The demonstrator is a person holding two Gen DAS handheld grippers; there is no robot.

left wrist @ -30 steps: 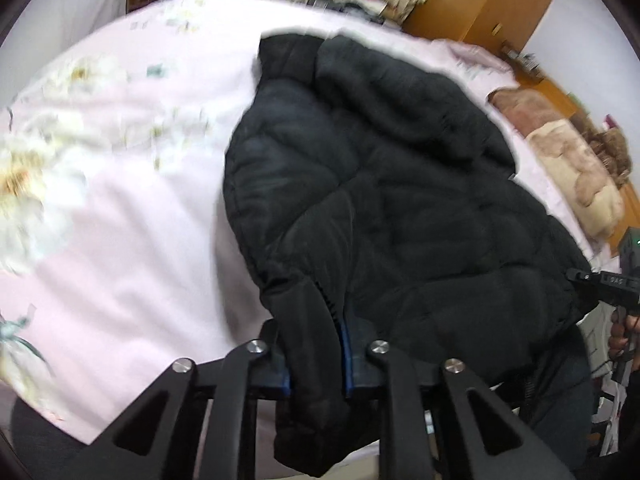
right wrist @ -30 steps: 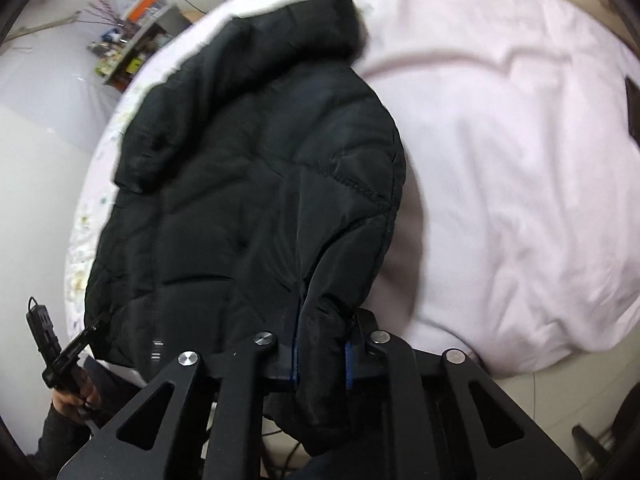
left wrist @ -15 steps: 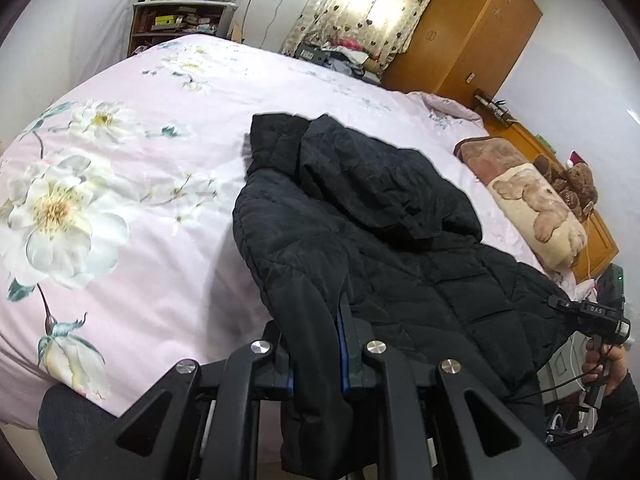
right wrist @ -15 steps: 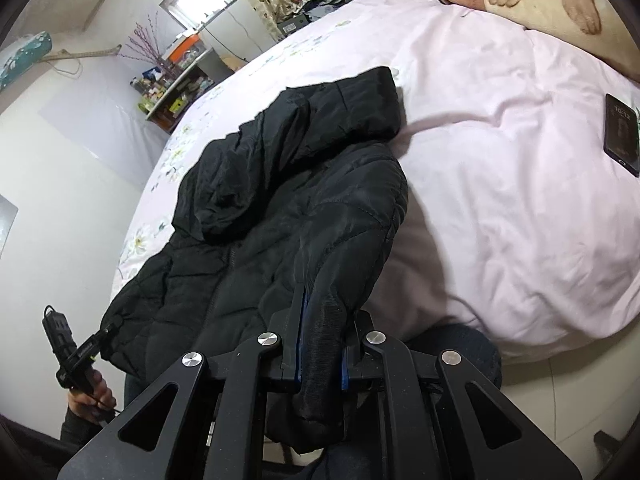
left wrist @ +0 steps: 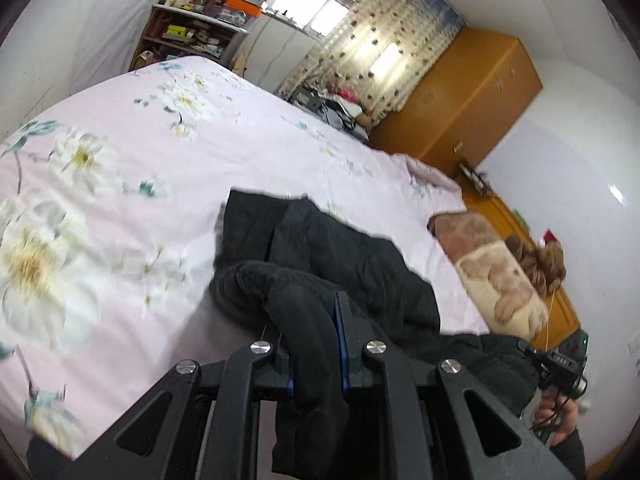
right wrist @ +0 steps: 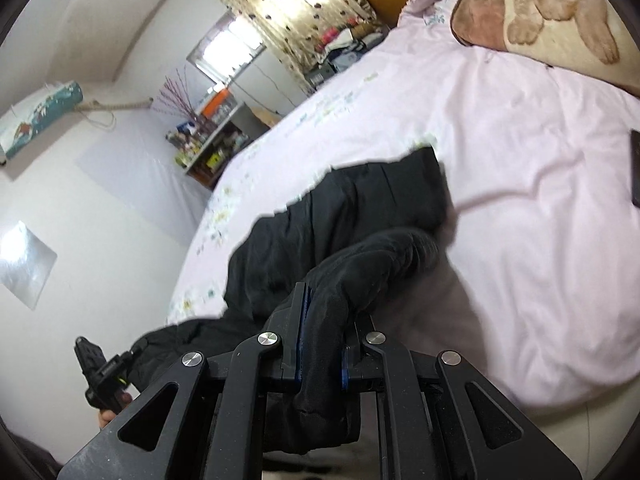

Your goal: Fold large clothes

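My left claw [left wrist: 316, 344] and my right claw [right wrist: 322, 344] each pinch a fold of the black jacket [left wrist: 344, 256], which stretches ahead of them onto the pink bed cover [left wrist: 120, 184].

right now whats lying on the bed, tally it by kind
black puffer jacket: 1, gripped by both grippers
rabbit-print pillow: 1
brown teddy bear: 1
dark phone: 1, at the frame edge
total: 4

Bare bedspread [left wrist: 120, 168] lies free beyond the jacket [left wrist: 344, 256]; pillow [right wrist: 552, 12] blocks one end.
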